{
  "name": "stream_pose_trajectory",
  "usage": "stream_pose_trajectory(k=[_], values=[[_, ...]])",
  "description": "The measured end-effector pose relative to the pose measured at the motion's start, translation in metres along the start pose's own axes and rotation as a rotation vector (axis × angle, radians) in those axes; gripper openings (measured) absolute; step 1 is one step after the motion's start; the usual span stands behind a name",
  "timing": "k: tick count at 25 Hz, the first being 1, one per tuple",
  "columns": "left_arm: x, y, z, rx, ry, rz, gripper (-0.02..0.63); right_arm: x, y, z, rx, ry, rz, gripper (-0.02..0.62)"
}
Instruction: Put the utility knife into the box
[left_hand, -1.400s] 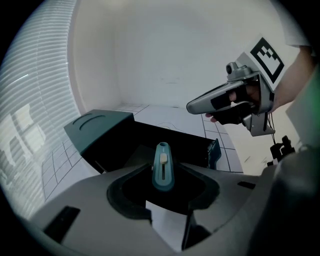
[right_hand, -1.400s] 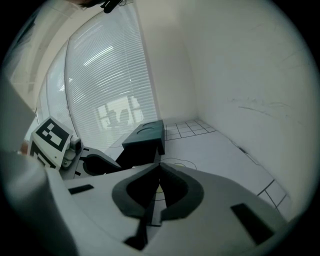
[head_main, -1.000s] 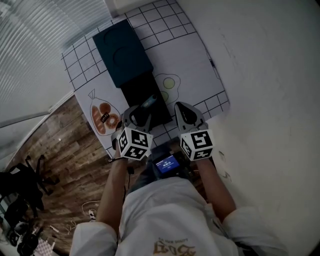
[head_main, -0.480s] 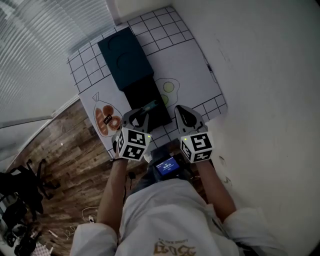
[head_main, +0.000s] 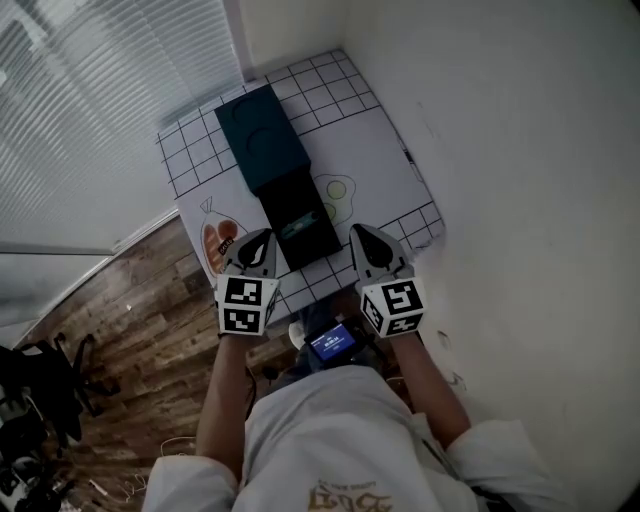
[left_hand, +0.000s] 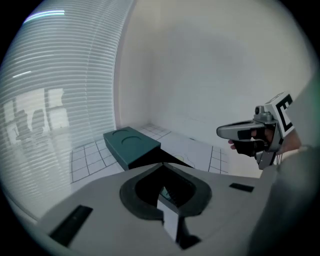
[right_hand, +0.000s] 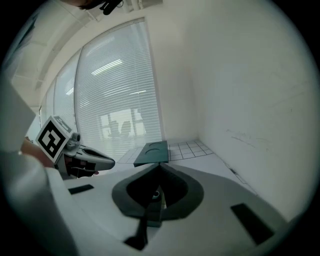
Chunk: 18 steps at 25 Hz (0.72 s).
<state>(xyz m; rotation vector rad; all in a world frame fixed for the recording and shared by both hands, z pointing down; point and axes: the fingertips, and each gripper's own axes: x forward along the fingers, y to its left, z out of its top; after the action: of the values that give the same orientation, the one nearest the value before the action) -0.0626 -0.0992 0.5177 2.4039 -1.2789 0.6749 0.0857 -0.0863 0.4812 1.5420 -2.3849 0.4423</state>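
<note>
A utility knife (head_main: 300, 227) lies inside the black box tray (head_main: 312, 240) on the printed mat. The teal lid (head_main: 262, 135) adjoins the tray's far end and also shows in the left gripper view (left_hand: 131, 145) and in the right gripper view (right_hand: 152, 152). My left gripper (head_main: 257, 240) hovers just off the tray's near left corner. Its jaws have just been closing and now meet with nothing between them (left_hand: 162, 165). My right gripper (head_main: 368, 238) hangs beside the tray's near right corner, tips together and empty (right_hand: 160, 165).
The white mat (head_main: 375, 150) has a grid border and drawings of a fried egg (head_main: 338, 188) and a bread bag (head_main: 218, 240). A white wall (head_main: 520, 150) runs along the right, window blinds (head_main: 100, 110) along the left, wood floor (head_main: 140, 330) below.
Both grippers have pulled back from the tray towards the person and risen. The left gripper's jaws, open over the tray's near edge before, have closed empty. The knife stays in the tray.
</note>
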Motion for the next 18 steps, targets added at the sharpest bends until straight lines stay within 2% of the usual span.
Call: stream_pose_trajectory(k=[4,10,18], values=[[-0.037,0.008,0.023,0.019,-0.134,0.074,0.009,-0.021,0.008,0.012,-0.012,-0.041,-0.008,0.006],[-0.096,0.011,0.057,0.007,-0.304,0.138,0.008,-0.049,0.028,0.038,-0.048,-0.100,-0.007,0.006],[-0.154,0.000,0.078,0.065,-0.416,0.165,0.008,-0.074,0.050,0.071,-0.043,-0.197,-0.002,0.006]])
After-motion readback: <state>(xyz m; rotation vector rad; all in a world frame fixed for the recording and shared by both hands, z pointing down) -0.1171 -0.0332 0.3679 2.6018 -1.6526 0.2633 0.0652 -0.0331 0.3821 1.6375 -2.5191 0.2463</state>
